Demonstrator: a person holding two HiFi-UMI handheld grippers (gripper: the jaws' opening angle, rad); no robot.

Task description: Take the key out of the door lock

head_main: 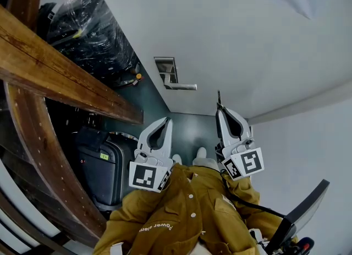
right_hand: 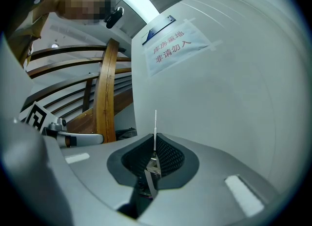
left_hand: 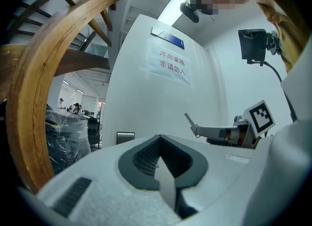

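Note:
The white door's lock plate (head_main: 166, 69) and lever handle (head_main: 181, 86) sit ahead in the head view; the plate (left_hand: 125, 137) also shows in the left gripper view. My right gripper (head_main: 219, 110) is shut on the key (head_main: 218, 97), apart from the door. The thin blade pokes out past the fingertips. In the right gripper view the key (right_hand: 155, 127) stands edge-on between the pads of the right gripper (right_hand: 155, 139). My left gripper (head_main: 164, 121) hovers beside it, shut with nothing in it (left_hand: 158, 138). From the left gripper view, the right gripper (left_hand: 196, 130) and key (left_hand: 188, 118) are on the right.
A curved wooden stair rail (head_main: 49, 72) runs along the left. Below it stand a dark suitcase (head_main: 102, 168) and plastic-wrapped goods (head_main: 93, 33). A paper sign (left_hand: 171, 65) is taped on the door. A white wall (head_main: 308, 155) closes off the right.

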